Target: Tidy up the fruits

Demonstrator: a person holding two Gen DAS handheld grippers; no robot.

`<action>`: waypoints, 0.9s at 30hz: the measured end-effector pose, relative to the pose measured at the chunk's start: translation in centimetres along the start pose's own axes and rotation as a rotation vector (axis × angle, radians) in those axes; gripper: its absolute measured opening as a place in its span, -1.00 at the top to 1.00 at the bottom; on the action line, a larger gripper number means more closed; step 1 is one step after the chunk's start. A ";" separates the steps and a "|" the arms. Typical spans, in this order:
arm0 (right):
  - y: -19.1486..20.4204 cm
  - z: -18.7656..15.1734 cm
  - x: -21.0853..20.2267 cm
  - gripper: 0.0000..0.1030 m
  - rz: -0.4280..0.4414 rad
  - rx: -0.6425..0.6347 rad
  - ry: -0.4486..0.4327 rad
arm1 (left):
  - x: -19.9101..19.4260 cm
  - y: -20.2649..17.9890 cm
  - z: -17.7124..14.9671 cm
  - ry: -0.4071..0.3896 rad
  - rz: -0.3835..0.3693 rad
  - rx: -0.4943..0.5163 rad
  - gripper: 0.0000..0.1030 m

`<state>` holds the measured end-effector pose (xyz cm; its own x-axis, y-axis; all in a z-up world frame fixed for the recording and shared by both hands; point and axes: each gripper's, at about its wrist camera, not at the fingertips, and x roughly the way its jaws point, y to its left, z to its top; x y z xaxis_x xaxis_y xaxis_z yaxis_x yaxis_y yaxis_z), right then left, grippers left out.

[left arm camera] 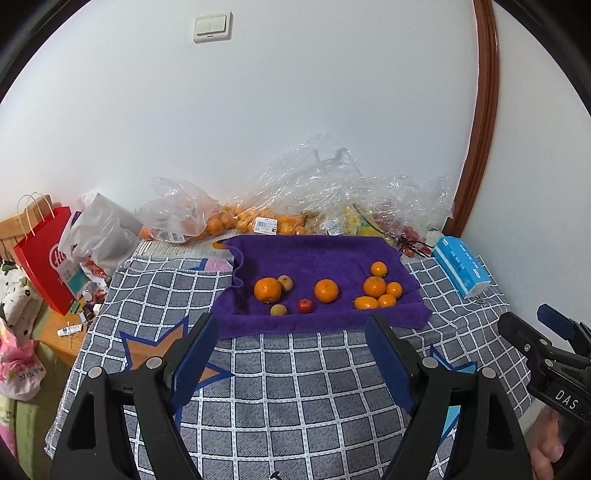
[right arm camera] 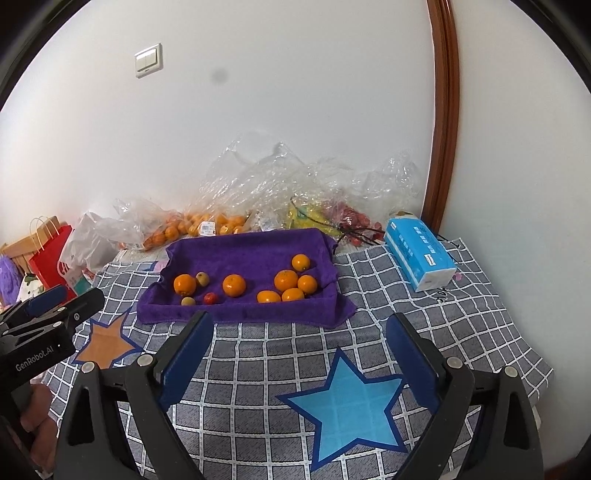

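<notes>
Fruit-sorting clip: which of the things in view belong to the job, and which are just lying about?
Belongs to the job:
purple towel
oranges
two greenish fruits
small red fruit
left tool, open
right tool, open

Just lying about:
tissue pack
red paper bag
bagged fruit by the wall
checked cloth
light switch

A lived-in home room. A checked cloth [right arm camera: 461,325] with stars covers the counter against a plain white wall with a light switch [left arm camera: 212,26]. Grocery bags [left arm camera: 295,192] of fruit, a tissue pack [right arm camera: 419,254], a red shopping bag [left arm camera: 44,254] and soft toys [left arm camera: 16,365] crowd the edges.
</notes>
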<state>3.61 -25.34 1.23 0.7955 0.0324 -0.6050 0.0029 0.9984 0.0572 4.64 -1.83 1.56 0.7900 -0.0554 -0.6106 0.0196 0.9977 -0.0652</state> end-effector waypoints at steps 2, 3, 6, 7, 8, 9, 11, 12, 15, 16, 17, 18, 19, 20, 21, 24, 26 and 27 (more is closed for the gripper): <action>0.0 0.0 0.0 -0.82 0.002 0.001 0.001 | 0.0 0.0 0.0 0.000 -0.001 0.000 -0.57; 0.0 0.0 0.0 -0.82 0.002 0.001 0.002 | 0.0 0.0 0.0 0.000 -0.001 0.001 -0.57; 0.1 0.0 0.0 -0.82 0.002 -0.002 0.002 | 0.0 0.0 0.0 -0.001 -0.001 0.001 -0.57; 0.1 -0.1 0.0 -0.82 0.002 -0.003 0.002 | 0.0 0.0 0.0 -0.001 -0.001 0.001 -0.57; 0.1 -0.1 0.0 -0.82 0.002 -0.003 0.002 | 0.0 0.0 0.0 -0.001 -0.001 0.002 -0.57; 0.1 0.0 0.0 -0.82 0.002 -0.002 0.002 | 0.0 0.1 0.0 -0.001 0.001 0.002 -0.57; 0.2 0.0 0.0 -0.82 0.002 -0.002 0.001 | 0.0 0.1 0.0 -0.001 -0.001 0.000 -0.57; 0.2 0.0 0.0 -0.82 0.000 -0.002 0.001 | 0.0 0.1 0.0 -0.001 0.000 0.000 -0.57; 0.2 0.0 0.0 -0.82 0.003 -0.002 0.003 | 0.0 0.1 0.0 0.000 -0.001 0.001 -0.57; 0.3 0.0 0.0 -0.82 0.000 -0.002 0.002 | 0.0 0.1 0.0 -0.001 0.000 0.000 -0.57; 0.2 0.0 0.0 -0.82 0.001 -0.002 0.002 | 0.0 0.1 0.0 -0.001 0.000 0.000 -0.57; 0.3 -0.1 0.0 -0.82 0.001 -0.002 0.001 | 0.0 0.1 0.0 -0.001 0.000 0.000 -0.57; 0.3 -0.1 -0.1 -0.82 0.001 -0.002 0.001 | 0.0 0.1 0.0 -0.001 0.000 0.001 -0.57; 0.3 -0.1 -0.1 -0.82 0.000 -0.002 0.001 | 0.0 0.1 0.0 -0.001 0.000 0.000 -0.57; 0.3 -0.1 -0.1 -0.82 0.000 -0.002 0.001 | 0.0 0.1 0.0 -0.002 0.001 0.000 -0.57; 0.3 -0.1 -0.1 -0.82 0.001 -0.002 0.001 | 0.0 0.2 0.0 -0.001 0.000 0.000 -0.57; 0.3 -0.1 -0.1 -0.82 0.001 -0.003 0.001 | 0.0 0.2 0.0 -0.002 0.000 -0.001 -0.57; 0.3 -0.1 -0.1 -0.82 0.001 -0.003 0.000 | 0.0 0.2 0.0 -0.002 -0.002 0.000 -0.57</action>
<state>3.51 -25.01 1.24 0.7953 0.0331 -0.6053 0.0003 0.9985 0.0551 4.62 -1.61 1.53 0.7911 -0.0571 -0.6090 0.0213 0.9976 -0.0659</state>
